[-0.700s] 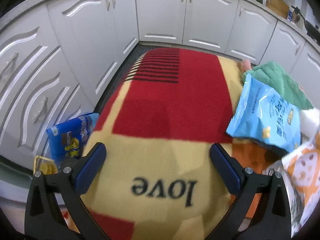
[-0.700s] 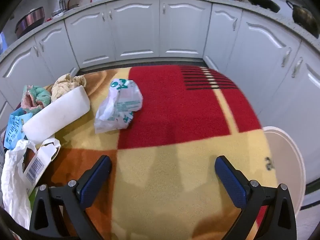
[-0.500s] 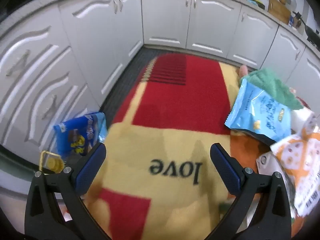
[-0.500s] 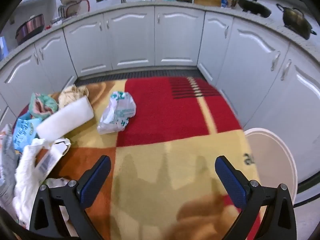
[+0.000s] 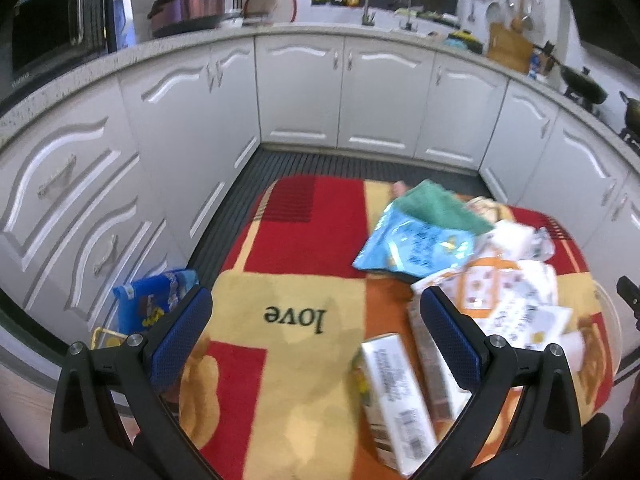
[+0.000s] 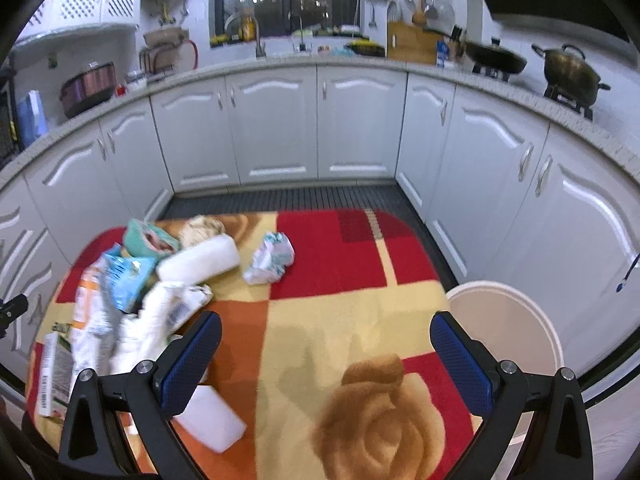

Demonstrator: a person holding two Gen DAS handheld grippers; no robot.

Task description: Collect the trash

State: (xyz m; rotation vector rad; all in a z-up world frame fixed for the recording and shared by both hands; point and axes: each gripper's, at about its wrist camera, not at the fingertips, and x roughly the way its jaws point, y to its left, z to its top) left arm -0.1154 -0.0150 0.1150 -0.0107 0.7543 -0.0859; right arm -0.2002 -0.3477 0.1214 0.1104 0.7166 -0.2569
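Note:
Trash lies piled on a red and yellow rug (image 5: 296, 240). In the left wrist view a light blue snack bag (image 5: 416, 246) rests against a green cloth (image 5: 436, 206), with a white and orange bag (image 5: 504, 284) and a printed carton (image 5: 396, 392) nearer. A dark blue snack bag (image 5: 148, 300) lies off the rug by the cabinets. My left gripper (image 5: 316, 300) hangs open above the rug, holding nothing. In the right wrist view a crumpled white-green plastic bag (image 6: 270, 258) lies alone beside a white foam block (image 6: 198, 258). My right gripper (image 6: 326, 322) is open and empty.
A round white bin (image 6: 508, 320) stands at the rug's right edge. White cabinets (image 6: 276, 132) ring the floor on three sides, under a counter with pots. A dark ribbed mat (image 6: 288, 198) lies beyond the rug. A white box (image 6: 212, 420) sits by my right gripper's left finger.
Both grippers have risen and drawn back from the rug, so the counter and more of the trash pile now show. Both stay open and empty.

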